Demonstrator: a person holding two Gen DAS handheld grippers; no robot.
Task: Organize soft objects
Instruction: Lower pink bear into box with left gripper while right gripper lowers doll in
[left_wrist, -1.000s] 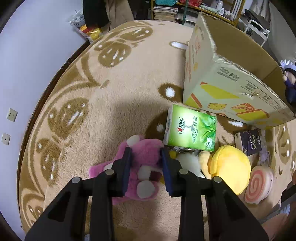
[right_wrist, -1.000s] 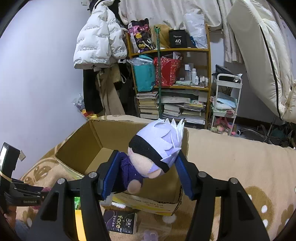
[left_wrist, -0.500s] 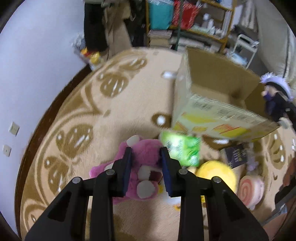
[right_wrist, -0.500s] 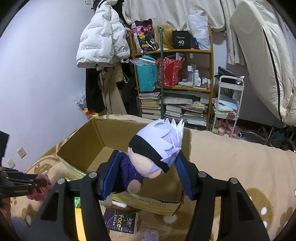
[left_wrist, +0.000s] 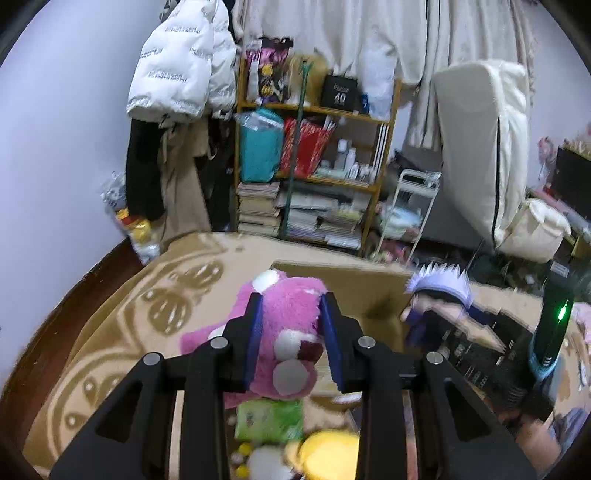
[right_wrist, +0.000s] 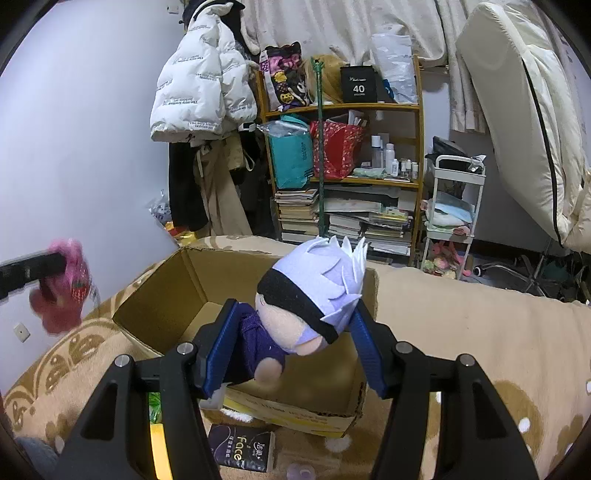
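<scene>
My left gripper (left_wrist: 291, 325) is shut on a pink plush bear (left_wrist: 291, 332) and holds it in the air in front of the open cardboard box (left_wrist: 354, 288). My right gripper (right_wrist: 295, 325) is shut on a white-haired doll in purple clothes (right_wrist: 310, 295) and holds it over the near part of the box (right_wrist: 177, 295). The doll also shows at the right in the left wrist view (left_wrist: 439, 299). The pink bear shows at the far left in the right wrist view (right_wrist: 66, 284).
A green tissue pack (left_wrist: 269, 421), a yellow plush (left_wrist: 328, 456) and a white plush (left_wrist: 266, 463) lie on the beige rug (left_wrist: 122, 332) below my left gripper. A dark "Face" tissue pack (right_wrist: 240, 450) lies before the box. A cluttered shelf (right_wrist: 343, 177) stands behind.
My left gripper has lifted the pink bear off the rug and tilted up toward the box. My right gripper holds the doll nearly still over the box.
</scene>
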